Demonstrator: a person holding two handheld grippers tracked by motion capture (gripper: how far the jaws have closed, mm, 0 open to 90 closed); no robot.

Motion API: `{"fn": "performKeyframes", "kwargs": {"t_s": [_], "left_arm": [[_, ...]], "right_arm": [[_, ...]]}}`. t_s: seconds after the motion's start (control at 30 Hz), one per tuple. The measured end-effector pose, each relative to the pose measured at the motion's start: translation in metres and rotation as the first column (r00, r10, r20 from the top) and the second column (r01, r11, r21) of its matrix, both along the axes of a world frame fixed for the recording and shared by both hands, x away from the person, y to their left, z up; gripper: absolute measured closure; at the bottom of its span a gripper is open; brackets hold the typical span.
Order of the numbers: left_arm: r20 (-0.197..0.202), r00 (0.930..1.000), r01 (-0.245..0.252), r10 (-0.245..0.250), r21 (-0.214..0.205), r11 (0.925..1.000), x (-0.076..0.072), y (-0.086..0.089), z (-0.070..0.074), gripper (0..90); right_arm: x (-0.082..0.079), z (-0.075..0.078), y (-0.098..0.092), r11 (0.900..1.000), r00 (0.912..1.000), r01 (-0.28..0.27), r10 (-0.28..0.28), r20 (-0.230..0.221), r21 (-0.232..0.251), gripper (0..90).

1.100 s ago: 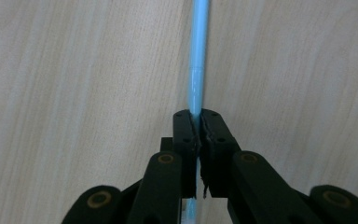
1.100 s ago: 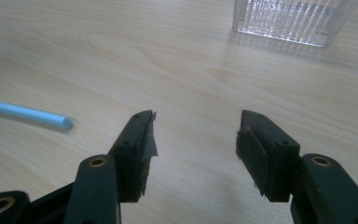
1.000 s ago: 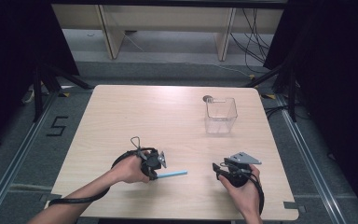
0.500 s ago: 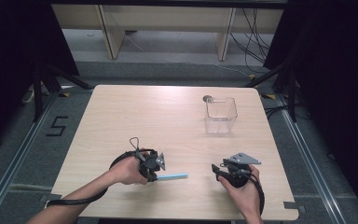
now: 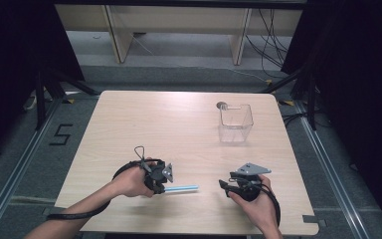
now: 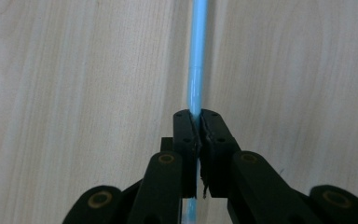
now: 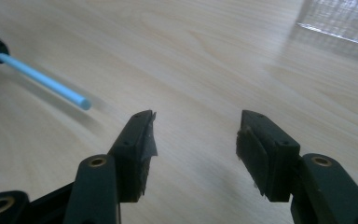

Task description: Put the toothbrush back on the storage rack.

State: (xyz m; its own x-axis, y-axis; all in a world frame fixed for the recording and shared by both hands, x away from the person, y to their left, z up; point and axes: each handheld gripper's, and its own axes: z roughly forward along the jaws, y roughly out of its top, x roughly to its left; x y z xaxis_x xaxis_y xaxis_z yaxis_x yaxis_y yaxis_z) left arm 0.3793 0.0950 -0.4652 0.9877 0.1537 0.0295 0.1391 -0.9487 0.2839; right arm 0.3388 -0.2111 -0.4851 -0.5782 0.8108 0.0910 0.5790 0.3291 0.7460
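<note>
A light blue straw [image 5: 181, 188] lies low over the wooden table [image 5: 179, 129] near its front edge, pointing right. My left gripper [image 5: 163, 185] is shut on the straw's left end; the left gripper view has the straw [image 6: 197, 70] running straight out from between the closed jaws of that gripper [image 6: 199, 122]. My right gripper [image 5: 225, 185] rests to the right of the straw's free end, jaws apart and holding nothing. From the right gripper view, the open gripper [image 7: 195, 133] faces the straw's tip [image 7: 46, 80], which sits off to the left.
A clear plastic box [image 5: 235, 122] stands at the back right of the table, with a small dark round object [image 5: 222, 105] just behind it. Black stands and cables surround the table on the floor.
The left gripper and the straw have shifted slightly back and left. The right gripper has stayed where it was.
</note>
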Motion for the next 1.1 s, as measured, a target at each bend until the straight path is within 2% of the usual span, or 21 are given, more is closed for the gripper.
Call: {"fn": "performKeyframes", "kwargs": {"t_s": [0.1,0.17,0.23,0.3,0.4,0.47,0.53,0.57,0.6,0.63,0.67,0.7,0.73,0.77,0.83,0.87,0.9,0.93,0.97,1.07,1.1], "left_arm": [[0.003,1.0,0.005,-0.005,-0.002,1.0,-0.002,0.0,0.001,85.0],[0.007,0.9998,0.016,-0.016,0.002,0.9999,-0.002,0.0,0.002,85.0],[0.01,0.9997,0.023,-0.023,0.003,0.9997,-0.003,0.0,0.002,85.0],[0.012,0.9994,0.032,-0.032,0.007,0.9995,-0.004,-0.001,0.003,85.0],[0.016,0.9987,0.049,-0.049,0.008,0.9988,-0.005,-0.002,0.004,85.0],[0.012,0.9982,0.059,-0.059,0.008,0.9982,-0.006,-0.003,0.006,85.0],[0.014,0.9979,0.063,-0.063,0.009,0.998,-0.007,-0.004,0.007,85.0],[0.015,0.9974,0.07,-0.07,0.012,0.9975,-0.007,-0.004,0.007,85.0],[0.015,0.9974,0.07,-0.07,0.011,0.9975,-0.007,-0.004,0.007,85.0],[0.009,0.9972,0.074,-0.074,0.01,0.9972,-0.008,-0.005,0.008,85.0],[0.01,0.9972,0.075,-0.075,0.008,0.9972,-0.008,-0.005,0.008,85.0],[0.012,0.9967,0.08,-0.08,0.006,0.9968,-0.009,-0.006,0.008,85.0],[0.01,0.9965,0.083,-0.083,0.007,0.9965,-0.009,-0.007,0.008,85.0],[0.008,0.9962,0.087,-0.087,0.008,0.9962,-0.01,-0.007,0.009,85.0],[0.013,0.9956,0.092,-0.092,0.004,0.9957,-0.011,-0.009,0.01,85.0],[0.013,0.9954,0.095,-0.095,0.004,0.9954,-0.011,-0.009,0.01,85.0],[0.014,0.9946,0.102,-0.102,0.006,0.9947,-0.011,-0.01,0.011,85.0],[0.012,0.9946,0.103,-0.103,0.006,0.9947,-0.011,-0.01,0.011,85.0],[0.011,0.9942,0.107,-0.107,0.004,0.9943,-0.012,-0.011,0.011,85.0],[0.011,0.9936,0.112,-0.112,0.005,0.9937,-0.013,-0.013,0.011,85.0],[0.013,0.9934,0.113,-0.114,0.004,0.9935,-0.013,-0.014,0.011,85.0]], "right_arm": [[0.0,0.002,0.005,0.9968,0.997,-0.077,0.077,-0.008,-0.021,46.3],[0.0,0.003,0.007,0.9903,0.9912,-0.132,0.132,0.002,-0.043,47.1],[0.0,0.003,0.011,0.9774,0.9797,-0.2,0.201,0.001,-0.068,47.3],[-0.002,0.002,0.016,0.9718,0.9743,-0.225,0.224,-0.016,-0.071,47.3],[-0.002,0.002,0.02,0.9533,0.9583,-0.286,0.284,-0.034,-0.097,47.2],[-0.001,0.004,0.022,0.9326,0.9402,-0.341,0.337,-0.047,-0.119,47.1],[-0.002,0.005,0.024,0.9202,0.9283,-0.372,0.367,-0.062,-0.124,46.8],[-0.003,0.004,0.027,0.9206,0.9276,-0.373,0.367,-0.07,-0.116,46.8],[-0.003,0.005,0.027,0.9087,0.9177,-0.397,0.39,-0.076,-0.13,46.8],[-0.002,0.005,0.029,0.9052,0.9142,-0.405,0.4,-0.068,-0.129,46.8],[-0.001,0.005,0.031,0.8903,0.8991,-0.438,0.433,-0.063,-0.125,46.8],[-0.002,0.005,0.032,0.8937,0.9026,-0.431,0.425,-0.066,-0.126,46.8],[-0.002,0.006,0.033,0.8836,0.8943,-0.447,0.441,-0.074,-0.138,46.8],[-0.003,0.007,0.034,0.8839,0.8929,-0.45,0.442,-0.084,-0.127,46.8],[-0.002,0.007,0.037,0.8728,0.8834,-0.469,0.464,-0.069,-0.136,47.0],[0.0,0.008,0.038,0.8555,0.8678,-0.497,0.493,-0.064,-0.147,47.2],[-0.001,0.008,0.039,0.8558,0.8672,-0.498,0.493,-0.069,-0.141,47.4],[0.001,0.007,0.04,0.8405,0.8523,-0.522,0.52,-0.055,-0.144,47.7],[0.0,0.008,0.041,0.8452,0.8565,-0.516,0.512,-0.063,-0.14,48.0],[0.002,0.009,0.045,0.8181,0.8329,-0.552,0.55,-0.058,-0.161,49.2],[0.002,0.009,0.046,0.8156,0.8306,-0.555,0.555,-0.051,-0.165,49.8]]}}
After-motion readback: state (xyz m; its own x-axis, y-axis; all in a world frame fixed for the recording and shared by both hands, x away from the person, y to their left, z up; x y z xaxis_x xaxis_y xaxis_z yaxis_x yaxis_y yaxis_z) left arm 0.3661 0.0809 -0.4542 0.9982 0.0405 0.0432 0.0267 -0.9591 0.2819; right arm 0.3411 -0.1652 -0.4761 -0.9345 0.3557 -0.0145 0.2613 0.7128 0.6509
